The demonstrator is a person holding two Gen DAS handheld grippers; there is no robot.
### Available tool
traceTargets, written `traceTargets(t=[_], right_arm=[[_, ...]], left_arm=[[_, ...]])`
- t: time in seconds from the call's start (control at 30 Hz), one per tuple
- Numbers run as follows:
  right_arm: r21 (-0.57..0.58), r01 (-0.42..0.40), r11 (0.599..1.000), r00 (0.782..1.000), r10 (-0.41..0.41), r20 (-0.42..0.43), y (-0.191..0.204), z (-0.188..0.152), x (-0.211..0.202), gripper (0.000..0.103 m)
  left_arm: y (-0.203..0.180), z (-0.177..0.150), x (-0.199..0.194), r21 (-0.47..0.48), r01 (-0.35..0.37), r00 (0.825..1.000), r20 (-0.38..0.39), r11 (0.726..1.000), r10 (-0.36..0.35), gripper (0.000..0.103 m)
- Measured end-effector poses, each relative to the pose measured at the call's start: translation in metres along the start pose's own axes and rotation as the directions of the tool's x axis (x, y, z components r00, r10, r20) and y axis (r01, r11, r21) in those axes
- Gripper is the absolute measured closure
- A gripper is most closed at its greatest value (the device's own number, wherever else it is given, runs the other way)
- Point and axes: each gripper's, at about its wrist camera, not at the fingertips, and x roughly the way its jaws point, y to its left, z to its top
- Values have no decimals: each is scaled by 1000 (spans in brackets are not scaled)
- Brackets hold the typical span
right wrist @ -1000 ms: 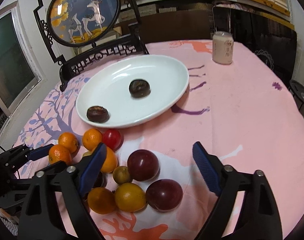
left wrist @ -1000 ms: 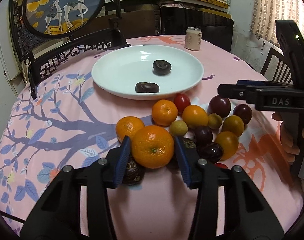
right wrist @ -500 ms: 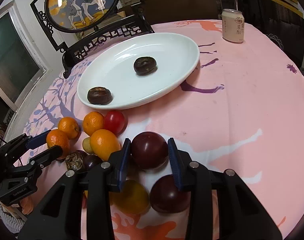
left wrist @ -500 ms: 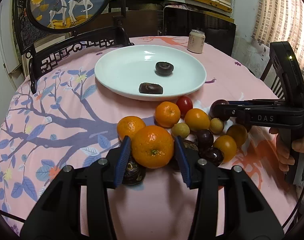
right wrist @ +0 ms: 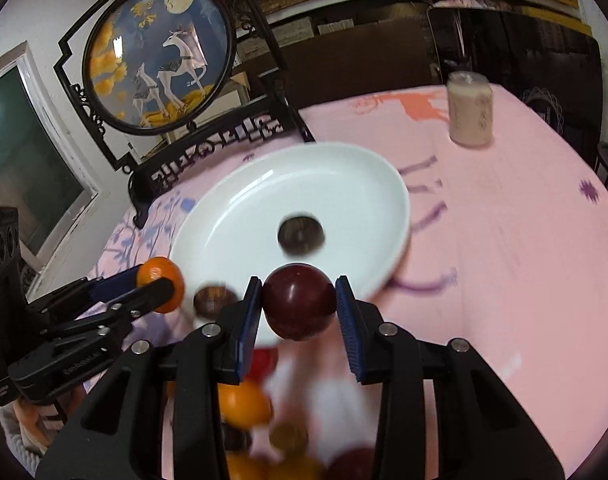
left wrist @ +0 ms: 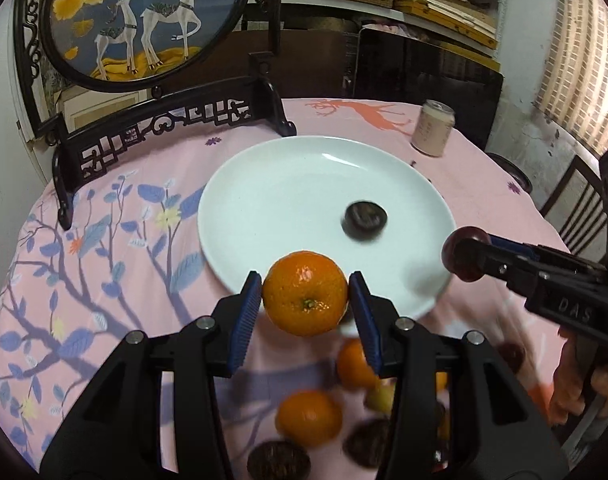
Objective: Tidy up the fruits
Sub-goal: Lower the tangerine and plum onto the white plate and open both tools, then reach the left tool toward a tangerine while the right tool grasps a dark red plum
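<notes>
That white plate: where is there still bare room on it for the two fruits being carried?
The plate is bare across its left and far half, toward the deer screen. One dark fruit sits right of centre, another near the front rim. The fruit pile on the cloth is crowded.

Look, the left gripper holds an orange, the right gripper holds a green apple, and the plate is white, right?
Not quite. The right gripper holds a dark red plum, not a green apple, as the right wrist view shows. The left gripper does hold an orange, and the plate is white.
</notes>
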Motion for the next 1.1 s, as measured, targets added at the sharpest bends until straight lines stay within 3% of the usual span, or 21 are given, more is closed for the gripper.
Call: traceTargets(t=[0.1, 0.2, 0.27, 0.37, 0.43, 0.5, 0.6, 0.87, 1.1], right_arm=[[-35, 12, 999, 1000, -12, 5, 6, 7, 18, 61], [-39, 37, 999, 999, -37, 17, 1, 6, 21, 45], [-35, 32, 999, 998, -30, 55, -1, 6, 14, 44], [-22, 16, 1000, 999, -14, 47, -3, 3, 7, 40], [13, -11, 1000, 1000, 10, 30, -9, -4, 2, 29], [47, -19, 999, 1000, 18, 26, -13, -11, -5, 9], [50, 23, 998, 998, -26, 50, -13, -20, -22, 9], [-104, 106, 989, 994, -104, 24, 5, -51, -44, 5], [-50, 101, 994, 995, -99, 32, -6, -56, -56, 2]], left_arm=[[9, 11, 20, -58, 2, 1000, 0, 998, -2, 54], [14, 8, 25, -73, 26, 1000, -5, 997, -26, 37], [16, 6, 22, -54, 4, 1000, 6, 999, -4, 35], [20, 4, 15, -52, 8, 1000, 14, 999, -8, 35], [23, -1, 6, -45, -5, 1000, 24, 999, 6, 35], [24, -6, 0, -33, -34, 999, 36, 999, 35, 32], [25, -18, -13, -25, -62, 997, 48, 998, 64, 21], [6, -62, -37, 73, -101, 994, 43, 992, 98, 11], [5, -81, -38, 77, -82, 997, 5, 994, 82, 7]])
